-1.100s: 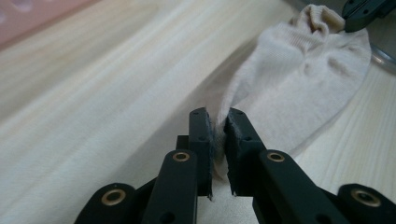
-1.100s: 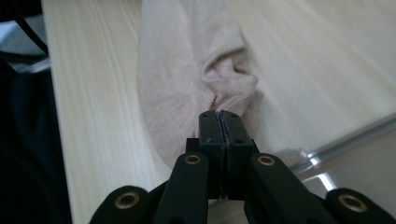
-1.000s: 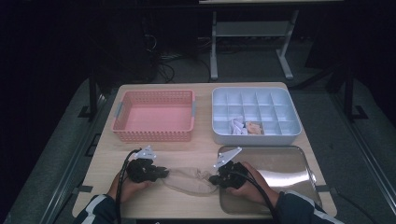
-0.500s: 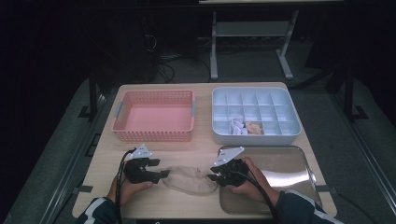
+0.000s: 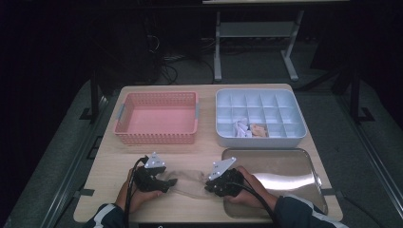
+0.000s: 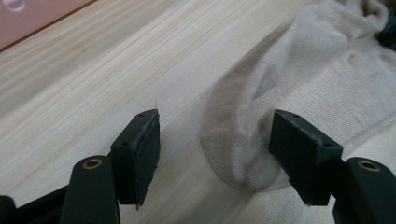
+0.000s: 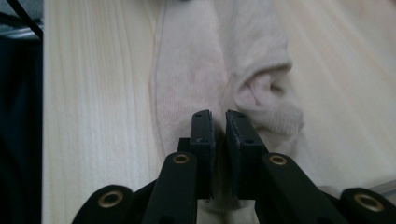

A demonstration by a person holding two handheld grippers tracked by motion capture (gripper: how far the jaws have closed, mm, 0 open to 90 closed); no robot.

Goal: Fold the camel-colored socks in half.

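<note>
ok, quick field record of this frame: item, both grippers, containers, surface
item: beige sock, flat on the wooden table, between the grippers
left gripper: jaws have just been opening, sock end between them, pads not pressing
right gripper: jaws have just been closing, nearly together, on sock fabric
pink basket: empty
grey divided tray: small pieces in two compartments
metal tray: under the right hand

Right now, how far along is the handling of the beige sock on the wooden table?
Early. The beige knitted sock lies flat on the wooden table. The right gripper pinches one end; the left gripper has just opened around the other end. The pink plastic basket holds nothing.
</note>
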